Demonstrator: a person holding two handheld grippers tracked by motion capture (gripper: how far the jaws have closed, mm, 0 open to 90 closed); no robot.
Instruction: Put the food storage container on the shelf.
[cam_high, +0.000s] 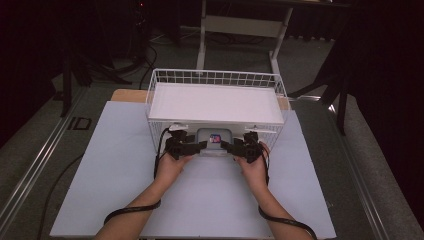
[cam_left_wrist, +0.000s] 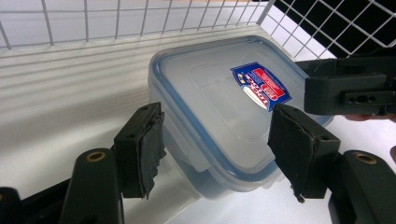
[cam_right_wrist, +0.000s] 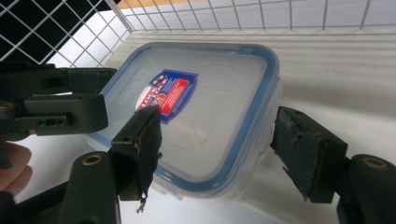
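Note:
A clear plastic food box (cam_high: 215, 140) with a blue-rimmed lid and a blue and red label (cam_left_wrist: 261, 85) lies at the front opening of a white wire basket (cam_high: 215, 77), under its white top panel. My left gripper (cam_left_wrist: 219, 149) straddles the box's near left corner, and its pads (cam_left_wrist: 140, 149) stand off the walls. My right gripper (cam_right_wrist: 222, 149) straddles the near right corner; a gap shows between its outer pad (cam_right_wrist: 303, 154) and the box. Both are open and face each other (cam_high: 200, 146) (cam_high: 225, 146) across the box.
The basket stands at the back of a pale table top (cam_high: 115, 175). Its wire walls (cam_left_wrist: 140, 18) close in the sides and rear around the box. Cables trail from both forearms toward the front edge. A white desk frame (cam_high: 240, 25) stands beyond the table.

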